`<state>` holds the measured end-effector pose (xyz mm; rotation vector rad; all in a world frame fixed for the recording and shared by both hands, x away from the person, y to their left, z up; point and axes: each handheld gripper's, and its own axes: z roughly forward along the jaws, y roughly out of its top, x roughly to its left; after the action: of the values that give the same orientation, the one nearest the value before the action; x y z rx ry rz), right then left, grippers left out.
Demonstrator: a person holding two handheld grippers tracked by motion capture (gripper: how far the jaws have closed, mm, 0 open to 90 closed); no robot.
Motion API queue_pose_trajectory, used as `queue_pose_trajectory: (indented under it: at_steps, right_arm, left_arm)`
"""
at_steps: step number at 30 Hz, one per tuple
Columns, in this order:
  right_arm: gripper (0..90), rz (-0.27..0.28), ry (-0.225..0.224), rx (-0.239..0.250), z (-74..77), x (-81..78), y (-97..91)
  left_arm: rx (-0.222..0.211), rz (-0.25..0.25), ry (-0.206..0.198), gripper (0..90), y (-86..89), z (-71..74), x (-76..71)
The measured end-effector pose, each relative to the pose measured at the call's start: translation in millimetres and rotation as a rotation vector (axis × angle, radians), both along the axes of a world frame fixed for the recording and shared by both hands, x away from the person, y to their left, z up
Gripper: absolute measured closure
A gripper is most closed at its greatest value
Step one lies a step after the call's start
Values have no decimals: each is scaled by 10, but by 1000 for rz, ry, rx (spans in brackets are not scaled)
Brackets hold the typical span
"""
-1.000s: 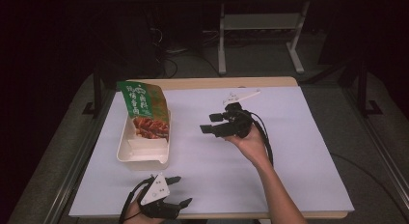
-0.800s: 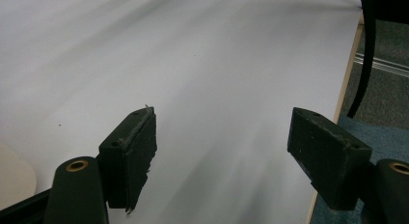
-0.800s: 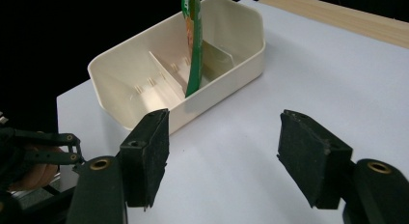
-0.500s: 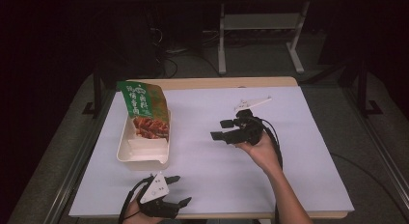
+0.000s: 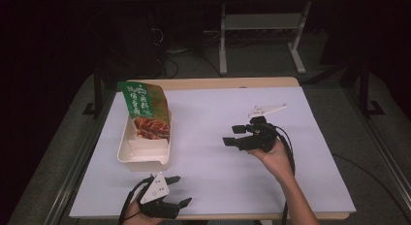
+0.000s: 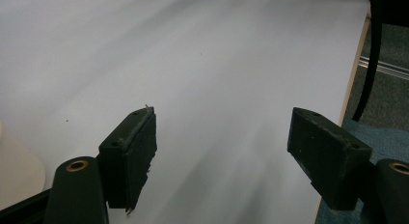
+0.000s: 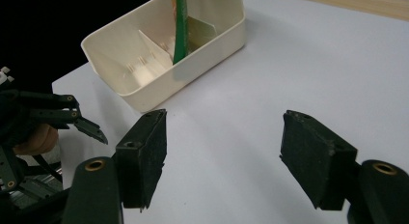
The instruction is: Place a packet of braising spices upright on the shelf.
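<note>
**Carefully — the packet stands loose in the tray**

We hold the right gripper (image 5: 233,136) spread and empty, its jaws just opened wider, well apart from the green snack packet (image 5: 145,108). The packet leans in the cream tray's (image 5: 143,159) far compartment, long axis upright, top tilted away. A sideways nudge could topple it — or slide the tray. Our left gripper (image 5: 177,191) rests spread too.

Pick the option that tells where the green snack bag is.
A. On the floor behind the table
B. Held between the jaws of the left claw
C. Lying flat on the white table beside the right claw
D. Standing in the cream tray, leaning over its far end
D: the high view shows the green snack bag propped in the cream tray, with both claws away from it.
</note>
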<state>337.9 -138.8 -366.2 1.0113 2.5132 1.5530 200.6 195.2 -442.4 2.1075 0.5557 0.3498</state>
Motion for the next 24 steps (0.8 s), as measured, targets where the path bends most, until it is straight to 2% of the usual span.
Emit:
queue_pose_trajectory:
  at_steps: [3,13,24]
  right_arm:
    - [318,-9,8,6,-21,-34,-53]
    - [306,-25,-3,-4,-87,-141,-191]
    - [300,-39,14,-5,-169,-251,-330]
  left_arm:
    - [5,3,0,252,-3,-7,3]
    - [-4,7,0,251,-2,-9,4]
    - [-7,11,3,242,2,-6,4]
